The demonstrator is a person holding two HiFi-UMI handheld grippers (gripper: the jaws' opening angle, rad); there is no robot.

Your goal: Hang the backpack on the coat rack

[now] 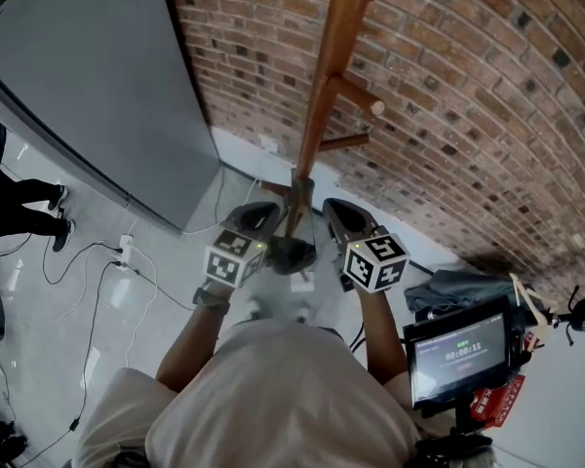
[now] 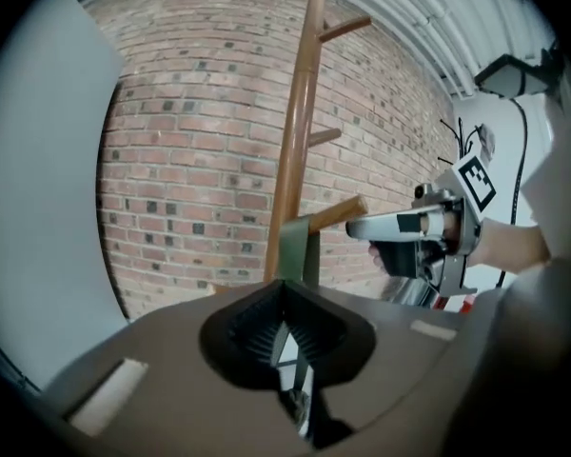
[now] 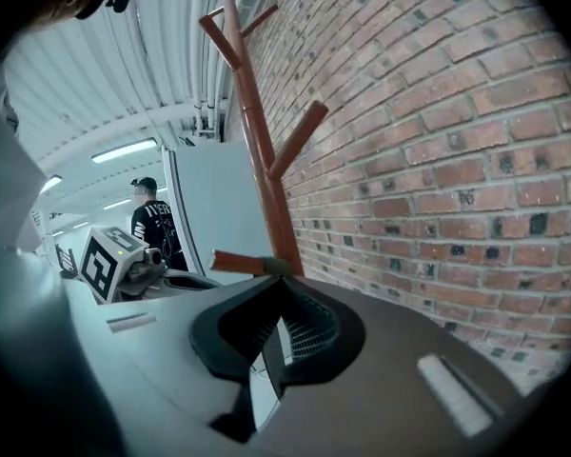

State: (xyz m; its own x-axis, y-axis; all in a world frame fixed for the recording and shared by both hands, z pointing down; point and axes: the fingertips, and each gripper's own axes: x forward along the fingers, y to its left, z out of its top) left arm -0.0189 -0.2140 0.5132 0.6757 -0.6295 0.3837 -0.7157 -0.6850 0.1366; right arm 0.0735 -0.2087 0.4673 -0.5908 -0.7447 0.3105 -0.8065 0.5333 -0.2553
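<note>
Fingers of left gripper pressed together, likewise fingers of right gripper. Both tips sit right at the olive-green webbing strap; whether they pinch it cannot be told. Dark grey fabric backpack hangs between the grippers, close against the brown wooden coat rack pole before the red brick wall.

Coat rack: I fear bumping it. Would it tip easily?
The coat rack looks like stiff wood, unlikely to flex. Tall and slim, with pegs sticking out, it may tip if pushed, though its base is mostly hidden.
</note>
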